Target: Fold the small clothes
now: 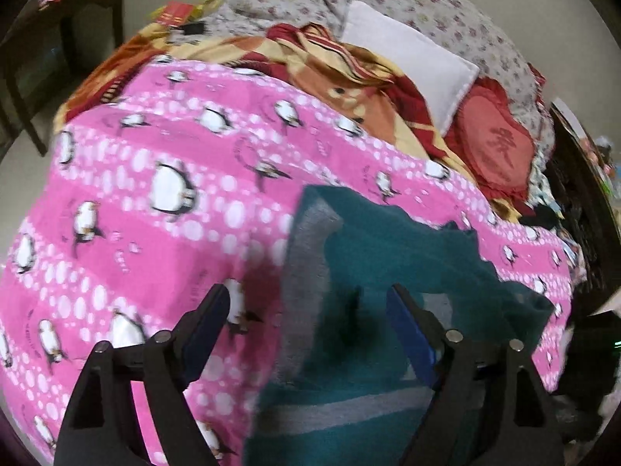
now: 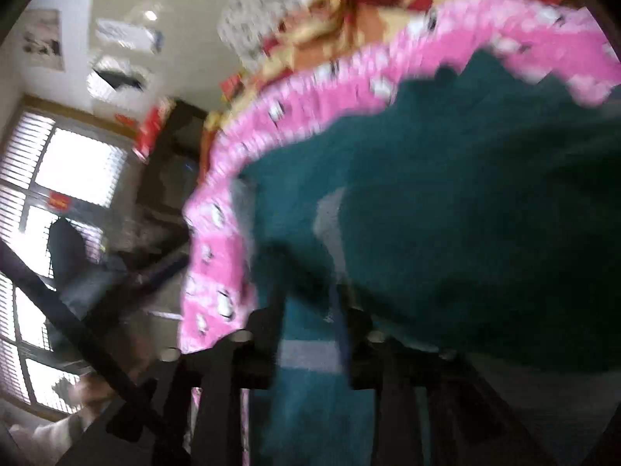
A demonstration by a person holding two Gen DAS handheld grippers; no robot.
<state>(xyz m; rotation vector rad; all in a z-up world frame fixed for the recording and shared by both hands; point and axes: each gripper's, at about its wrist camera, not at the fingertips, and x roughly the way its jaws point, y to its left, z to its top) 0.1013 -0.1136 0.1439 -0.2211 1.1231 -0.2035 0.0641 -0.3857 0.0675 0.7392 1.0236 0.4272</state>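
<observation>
A small teal garment with grey bands (image 1: 372, 272) lies on a pink penguin blanket (image 1: 163, 194) on the bed. My left gripper (image 1: 310, 310) is open and hovers over the garment's near left part, one finger over the blanket and the other over the teal cloth. In the blurred right wrist view the same teal garment (image 2: 446, 194) fills the right half. My right gripper (image 2: 310, 303) looks closed on a fold of it, with teal and grey cloth running between the fingers. The left gripper (image 2: 147, 275) shows dimly at the left.
A red and yellow quilt (image 1: 341, 73), a white pillow (image 1: 411, 66), a red cushion (image 1: 500, 147) and a floral sheet (image 1: 427, 4) lie at the far side of the bed. A dark table (image 1: 58, 46) stands left. A bright window (image 2: 58, 178) is beyond the bed.
</observation>
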